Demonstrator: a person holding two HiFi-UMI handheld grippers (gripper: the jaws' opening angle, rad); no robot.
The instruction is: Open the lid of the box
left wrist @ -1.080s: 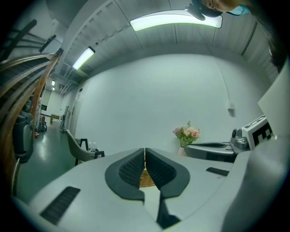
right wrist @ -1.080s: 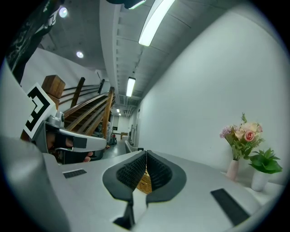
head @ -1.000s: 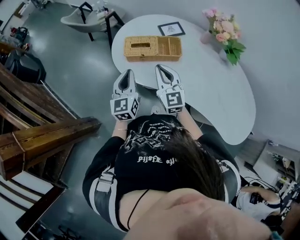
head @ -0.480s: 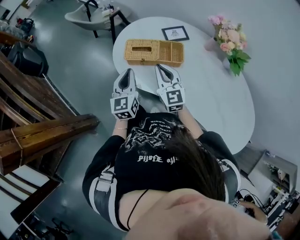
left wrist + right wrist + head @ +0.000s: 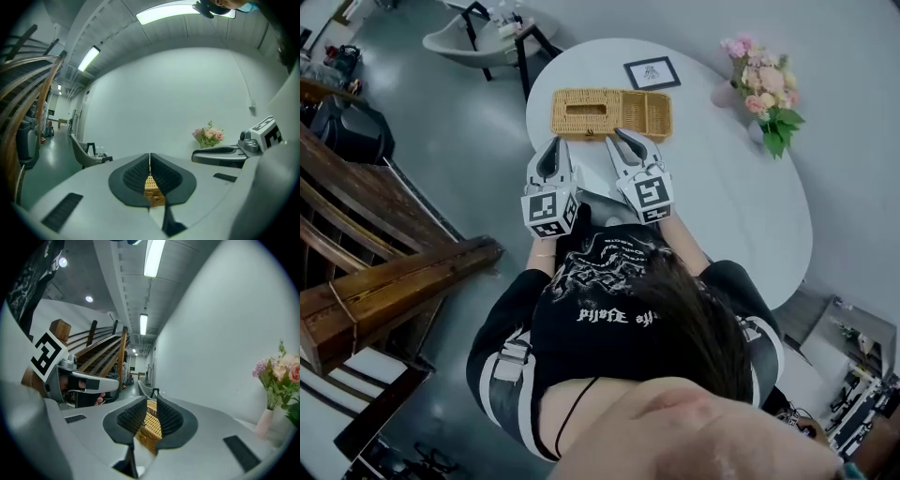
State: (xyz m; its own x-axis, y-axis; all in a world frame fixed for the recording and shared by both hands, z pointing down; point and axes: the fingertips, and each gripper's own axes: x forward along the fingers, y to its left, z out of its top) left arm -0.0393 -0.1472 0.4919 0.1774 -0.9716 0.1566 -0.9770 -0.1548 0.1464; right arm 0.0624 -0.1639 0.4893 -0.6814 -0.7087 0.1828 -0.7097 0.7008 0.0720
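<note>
- We are wearing a black T-shirt [image 5: 609, 352], and it is carrying a white graphic with a line of white lettering under it.
- At the T-shirt's two sides, the sleeves [image 5: 508, 364] are showing white and grey stripe panels on black.
- Above the T-shirt's print, dark straight hair [image 5: 698, 328] is falling.
- Across the T-shirt's lower part, a thin black cord [image 5: 567, 417] is curving.
- Beyond the T-shirt, the left gripper [image 5: 555, 142] and the right gripper [image 5: 623, 136] are showing pale grey-white shells, dark ribbed pads [image 5: 133, 174] and cubes [image 5: 550, 214] with black-and-white square markers.
- The right gripper's jaws are opening, with no thing between them.
</note>
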